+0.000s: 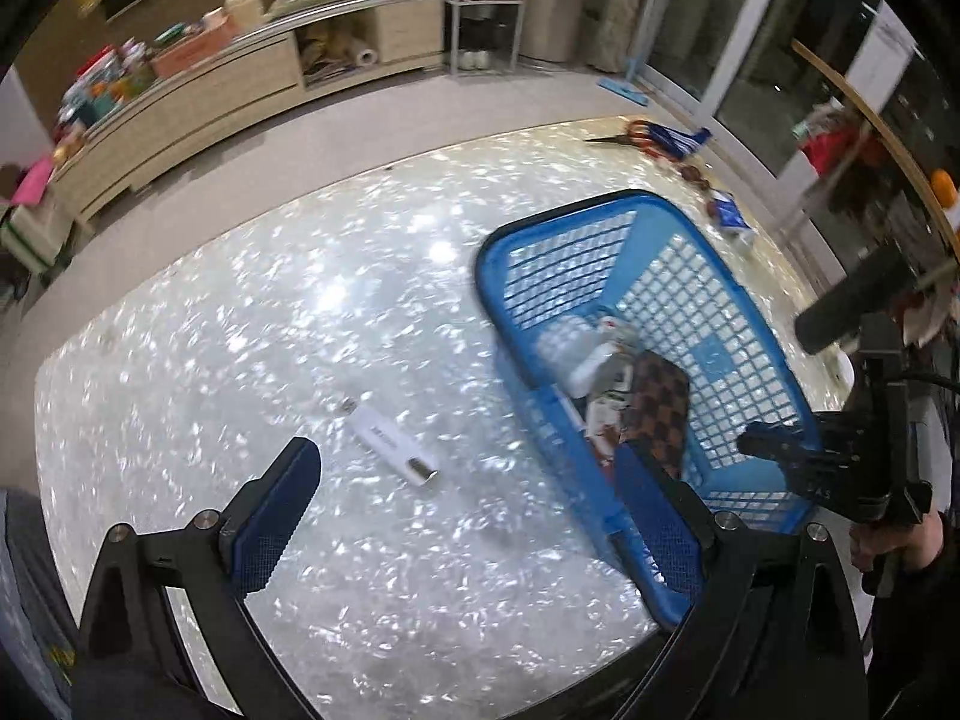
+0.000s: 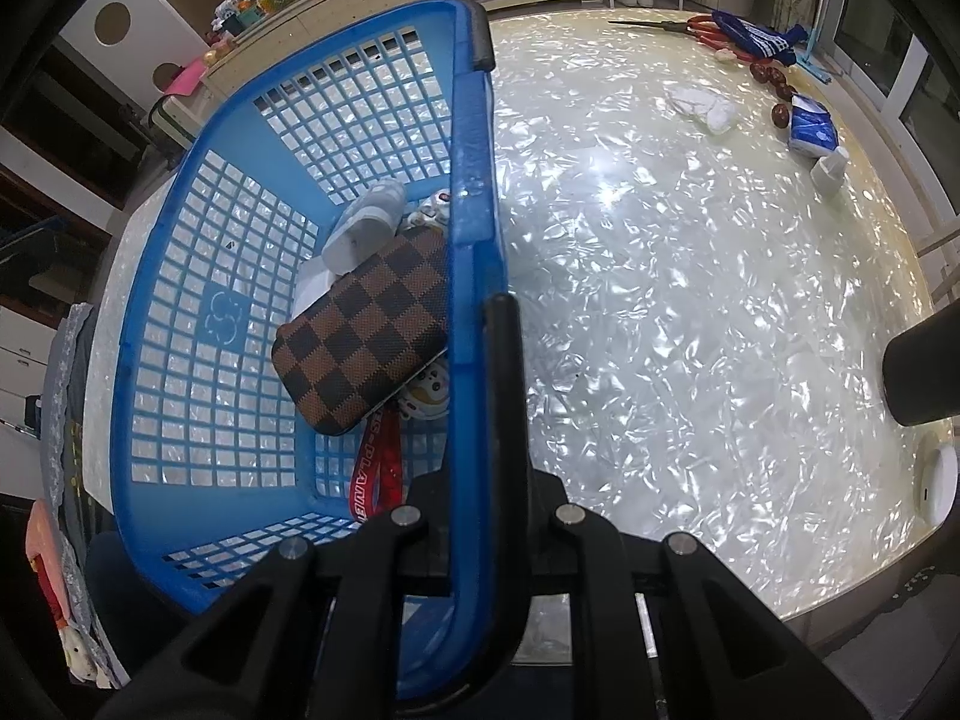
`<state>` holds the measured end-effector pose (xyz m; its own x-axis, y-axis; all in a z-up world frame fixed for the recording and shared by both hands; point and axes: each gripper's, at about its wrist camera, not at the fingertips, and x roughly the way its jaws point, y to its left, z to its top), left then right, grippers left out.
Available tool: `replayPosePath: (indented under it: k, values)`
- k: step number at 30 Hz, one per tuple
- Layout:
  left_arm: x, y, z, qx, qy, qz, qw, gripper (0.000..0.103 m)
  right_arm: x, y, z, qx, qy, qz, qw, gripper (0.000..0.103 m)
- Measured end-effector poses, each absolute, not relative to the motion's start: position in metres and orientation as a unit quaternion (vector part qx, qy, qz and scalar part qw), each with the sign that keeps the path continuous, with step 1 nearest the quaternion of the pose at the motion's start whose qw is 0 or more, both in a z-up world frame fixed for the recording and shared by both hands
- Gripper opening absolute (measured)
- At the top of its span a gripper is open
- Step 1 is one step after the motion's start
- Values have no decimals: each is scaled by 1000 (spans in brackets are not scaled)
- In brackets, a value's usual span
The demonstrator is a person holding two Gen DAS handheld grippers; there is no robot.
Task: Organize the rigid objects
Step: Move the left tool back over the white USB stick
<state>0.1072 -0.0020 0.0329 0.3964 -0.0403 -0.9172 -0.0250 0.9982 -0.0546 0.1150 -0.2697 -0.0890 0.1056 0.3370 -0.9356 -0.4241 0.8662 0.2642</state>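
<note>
A blue plastic basket (image 1: pixel 708 360) stands tilted on the shiny table, its rim (image 2: pixel 474 192) held up. Inside lie a brown checkered case (image 2: pixel 366 330), a white bottle (image 2: pixel 366 228), a red lanyard (image 2: pixel 375 474) and small toys. My right gripper (image 2: pixel 480 372) is shut on the basket's rim; it also shows in the left wrist view (image 1: pixel 798 456). A white USB stick (image 1: pixel 393 447) lies on the table just ahead of my left gripper (image 1: pixel 462 504), which is open and empty, its right finger (image 1: pixel 660 516) against the basket's corner.
At the table's far side lie scissors (image 2: pixel 666 24), a blue cloth (image 2: pixel 756 39), dark round nuts (image 2: pixel 774 78), a white crumpled item (image 2: pixel 702 105), a blue tissue pack (image 2: pixel 813 129) and a small white cup (image 2: pixel 831 168). A white round object (image 2: pixel 936 483) sits at the right edge.
</note>
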Motion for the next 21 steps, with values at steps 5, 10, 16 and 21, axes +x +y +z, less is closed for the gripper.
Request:
replayPosePath:
  k: [5,10,16,21]
  values:
    - [102,29,5,-83,570,28,817,99,114,-267,-89,-41,616,256,744,13]
    - [102,56,-29,-150,585,66,794,99,114,-266,-89,-42,617,257,743,13]
    - [107,76,-65,-194,601,111,767,99,113,-264,-89,-49,614,258,744,13]
    - [115,84,-93,-214,605,143,754,99,113,-263,-89,-52,614,260,743,13]
